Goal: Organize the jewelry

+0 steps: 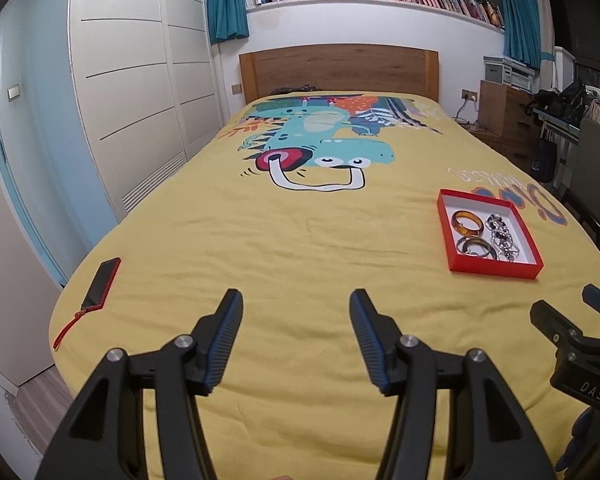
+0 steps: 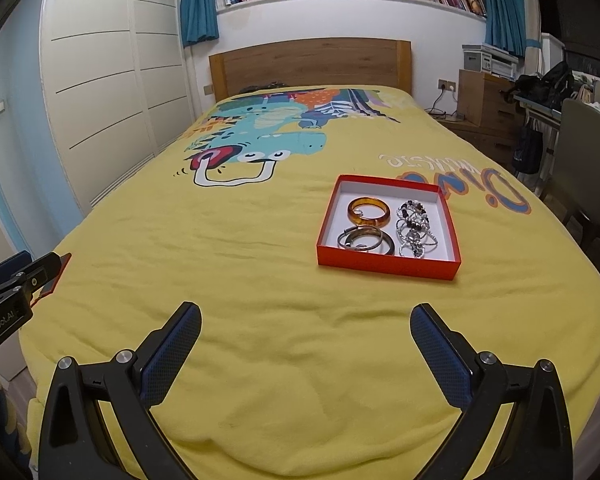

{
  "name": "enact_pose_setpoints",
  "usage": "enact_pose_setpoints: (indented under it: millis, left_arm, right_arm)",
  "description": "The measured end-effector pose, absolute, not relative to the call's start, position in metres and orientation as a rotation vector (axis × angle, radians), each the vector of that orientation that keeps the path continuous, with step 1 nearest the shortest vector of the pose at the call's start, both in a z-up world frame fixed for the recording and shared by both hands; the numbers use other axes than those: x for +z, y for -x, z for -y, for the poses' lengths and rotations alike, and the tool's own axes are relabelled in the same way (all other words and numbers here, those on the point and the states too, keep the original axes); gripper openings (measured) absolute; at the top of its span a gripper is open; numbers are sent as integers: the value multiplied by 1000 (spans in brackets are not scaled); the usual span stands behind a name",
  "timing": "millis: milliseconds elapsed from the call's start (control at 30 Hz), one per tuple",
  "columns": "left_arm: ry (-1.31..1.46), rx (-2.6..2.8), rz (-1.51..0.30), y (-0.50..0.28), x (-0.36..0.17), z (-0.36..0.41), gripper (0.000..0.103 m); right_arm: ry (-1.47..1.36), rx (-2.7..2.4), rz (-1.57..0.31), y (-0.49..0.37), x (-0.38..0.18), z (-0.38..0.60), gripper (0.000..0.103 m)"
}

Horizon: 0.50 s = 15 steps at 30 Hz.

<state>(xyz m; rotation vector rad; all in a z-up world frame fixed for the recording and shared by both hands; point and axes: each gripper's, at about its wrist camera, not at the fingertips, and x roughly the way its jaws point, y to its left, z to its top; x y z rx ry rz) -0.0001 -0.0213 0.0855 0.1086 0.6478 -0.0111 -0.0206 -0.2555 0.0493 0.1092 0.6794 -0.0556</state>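
1. Yellow bed cover (image 2: 260,320) is seen under both sets of fingers.
2. Left gripper (image 1: 296,340) and right gripper (image 2: 306,352) are spread apart, with nothing held.
3. Red box (image 2: 388,266) of bangles is found ahead of the right fingers, a bit to their right, so this hand is judged nearer.
4. Red phone case (image 1: 102,284) is fully shown only in the left view.
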Motion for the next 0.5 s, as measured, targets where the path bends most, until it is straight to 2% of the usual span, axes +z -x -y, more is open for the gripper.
enact_pose_setpoints:
  millis: [500]
  left_arm:
    - [-98, -37, -750, -20, 50, 20, 54]
  right_arm:
    - [-107, -82, -767, 8, 20, 259, 102]
